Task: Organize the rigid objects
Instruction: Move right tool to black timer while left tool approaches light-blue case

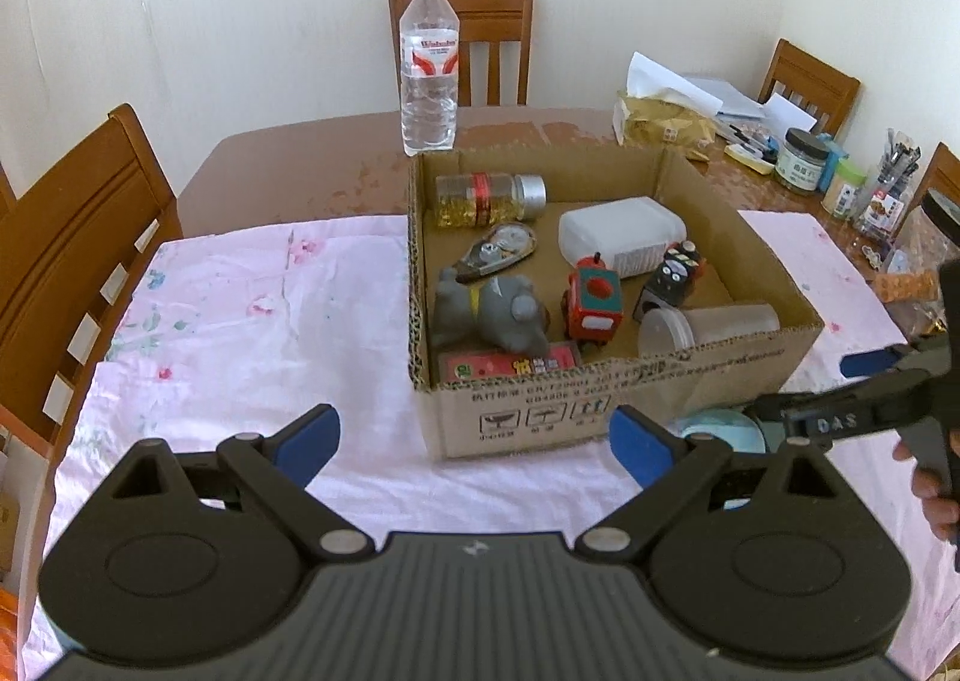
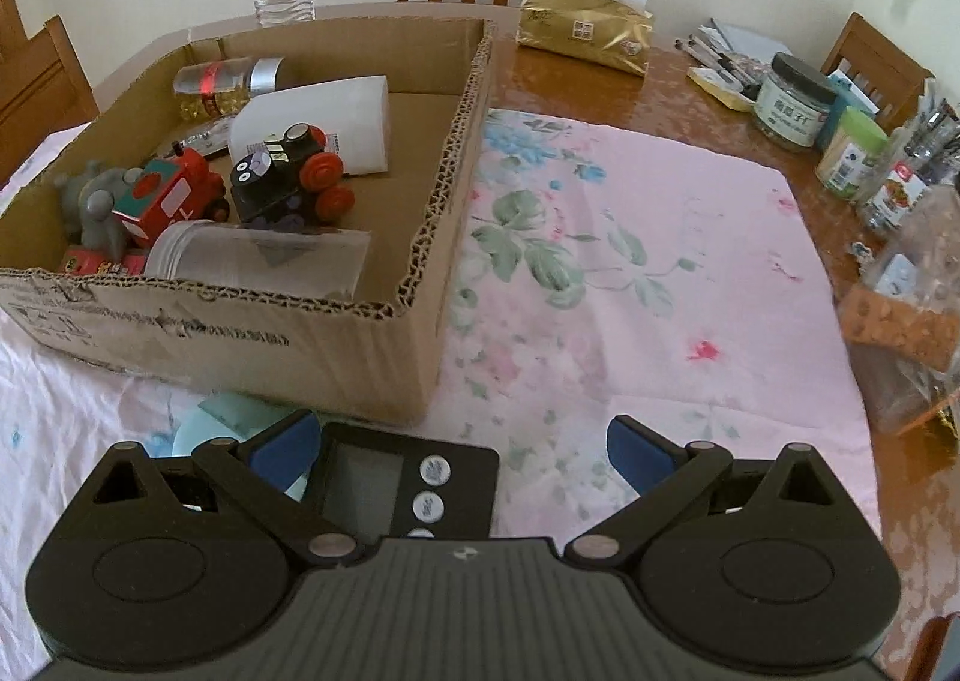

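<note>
An open cardboard box (image 1: 606, 408) (image 2: 252, 333) stands on the pink floral cloth. It holds a red toy train (image 1: 591, 306) (image 2: 171, 195), a black toy train (image 1: 675, 273) (image 2: 282, 171), a grey figurine (image 1: 498, 315), a white bottle (image 1: 624, 234), a pill jar (image 1: 489, 198) and a clear lidded jar (image 1: 708, 327) (image 2: 258, 258). My left gripper (image 1: 474, 441) is open and empty in front of the box. My right gripper (image 2: 462, 450) is open above a black timer (image 2: 408, 480), which lies between its fingers beside a pale blue disc (image 2: 228, 426).
A water bottle (image 1: 429, 63) stands behind the box. A gold tissue pack (image 2: 585, 30), jars (image 2: 792, 105), pens and snack bags (image 2: 906, 309) crowd the table's right side. Wooden chairs (image 1: 66, 255) surround the table.
</note>
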A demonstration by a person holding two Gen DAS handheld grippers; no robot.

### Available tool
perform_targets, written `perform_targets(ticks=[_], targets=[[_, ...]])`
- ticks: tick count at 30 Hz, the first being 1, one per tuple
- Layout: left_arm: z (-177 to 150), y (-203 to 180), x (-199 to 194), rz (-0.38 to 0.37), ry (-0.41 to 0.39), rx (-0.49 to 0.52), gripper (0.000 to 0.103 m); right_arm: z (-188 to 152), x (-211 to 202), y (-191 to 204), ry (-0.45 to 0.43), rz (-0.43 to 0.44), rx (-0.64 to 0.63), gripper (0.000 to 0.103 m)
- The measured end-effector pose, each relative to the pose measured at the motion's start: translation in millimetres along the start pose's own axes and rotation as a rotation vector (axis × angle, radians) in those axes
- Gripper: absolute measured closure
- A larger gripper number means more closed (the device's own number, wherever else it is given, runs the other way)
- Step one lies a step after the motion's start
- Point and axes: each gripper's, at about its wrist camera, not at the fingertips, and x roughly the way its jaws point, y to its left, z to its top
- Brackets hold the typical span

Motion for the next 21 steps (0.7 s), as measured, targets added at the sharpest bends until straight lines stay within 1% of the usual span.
perform_targets(ticks=[3,7,11,14,16,19,21], targets=[[-2.6,1.1,-1.9,0.005,0.005,-0.004,0.007,-0.6,6.9,4.2,0.013,-0.011,-0.019,0.000],[-5.9,4.5,-3.7,0.010,0.009,-0.016,0.007,-5.9,7.5,8.9,0.042,0.009,-0.011,0.000],[-7.8,6.8,-2.1,0.009,0.019,-0.026,0.007,-15.6,5.6,24.5,0.068,0.030,-0.047,0.000],[-9.3,5.7,-0.7,0.003,0.023,-0.026,0.007,-21.3,4.6,30.6,0.050,0.023,-0.046,0.000],[-10.2,3.4,0.4,-0.007,0.028,-0.024,0.007,-21.9,4.6,27.8,0.049,0.021,-0.026,0.000],[-12.4,-2.1,3.1,-0.026,0.041,-0.018,0.007,-24.5,3.4,18.7,0.038,0.022,-0.025,0.000],[-14.0,-8.7,5.6,-0.035,0.054,-0.010,0.007,-26.6,1.9,10.2,0.046,0.022,-0.025,0.000]])
